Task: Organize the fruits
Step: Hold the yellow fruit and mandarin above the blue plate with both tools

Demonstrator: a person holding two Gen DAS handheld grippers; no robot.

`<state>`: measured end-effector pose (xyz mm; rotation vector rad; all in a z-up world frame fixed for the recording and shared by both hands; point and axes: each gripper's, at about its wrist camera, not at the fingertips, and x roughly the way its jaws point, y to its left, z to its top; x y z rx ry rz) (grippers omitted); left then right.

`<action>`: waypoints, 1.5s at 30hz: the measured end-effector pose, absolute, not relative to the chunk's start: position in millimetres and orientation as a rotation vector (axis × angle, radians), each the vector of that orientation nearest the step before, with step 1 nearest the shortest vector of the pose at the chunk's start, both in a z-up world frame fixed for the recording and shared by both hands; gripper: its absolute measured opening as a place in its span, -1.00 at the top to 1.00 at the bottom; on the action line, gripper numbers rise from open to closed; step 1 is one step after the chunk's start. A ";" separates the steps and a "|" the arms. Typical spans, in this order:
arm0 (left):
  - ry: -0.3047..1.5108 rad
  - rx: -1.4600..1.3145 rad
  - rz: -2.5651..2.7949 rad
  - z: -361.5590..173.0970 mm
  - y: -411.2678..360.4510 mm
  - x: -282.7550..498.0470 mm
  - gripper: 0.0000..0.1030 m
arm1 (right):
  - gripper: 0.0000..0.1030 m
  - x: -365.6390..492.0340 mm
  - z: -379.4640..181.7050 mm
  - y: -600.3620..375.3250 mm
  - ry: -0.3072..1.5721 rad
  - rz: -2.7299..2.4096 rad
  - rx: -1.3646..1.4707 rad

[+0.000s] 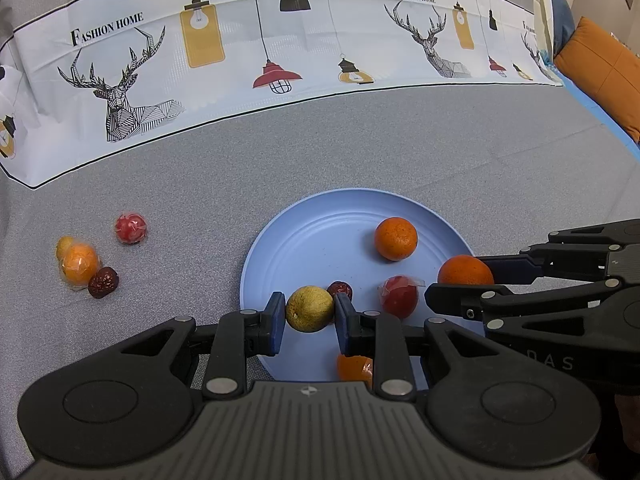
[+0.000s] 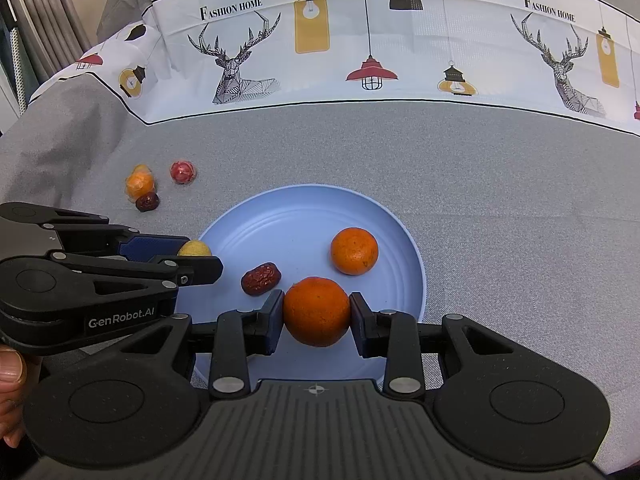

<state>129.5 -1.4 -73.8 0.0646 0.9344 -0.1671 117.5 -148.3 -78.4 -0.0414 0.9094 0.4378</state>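
On plate (image 2: 416,280), date (image 2: 261,278) lying aslant

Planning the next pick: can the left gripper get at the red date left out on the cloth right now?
Probably not yet: the left gripper is shut on a yellow-green fruit. The red date itself lies unobstructed.

Four fruits (image 1: 90,258) left of the plate (image 1: 304,220)

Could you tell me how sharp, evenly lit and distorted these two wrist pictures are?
Left wrist view: strong fisheye bend in the printed cloth band, dark corners, soft even light, and the plate is sharp. Right wrist view: same curvature, the held orange is crisp with a faint shadow, no glare.
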 end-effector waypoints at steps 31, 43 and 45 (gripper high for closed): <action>0.936 0.067 -0.168 -76.0 -1.2 129.8 0.45 | 0.30 117.2 -80.7 -145.7 0.909 0.440 -0.049; 0.935 0.067 -0.171 -75.9 -1.4 130.0 0.45 | 0.30 117.0 -80.9 -145.5 0.910 0.440 -0.048; 0.936 0.067 -0.170 -75.8 -1.5 130.0 0.45 | 0.30 117.5 -80.5 -145.7 0.909 0.440 -0.048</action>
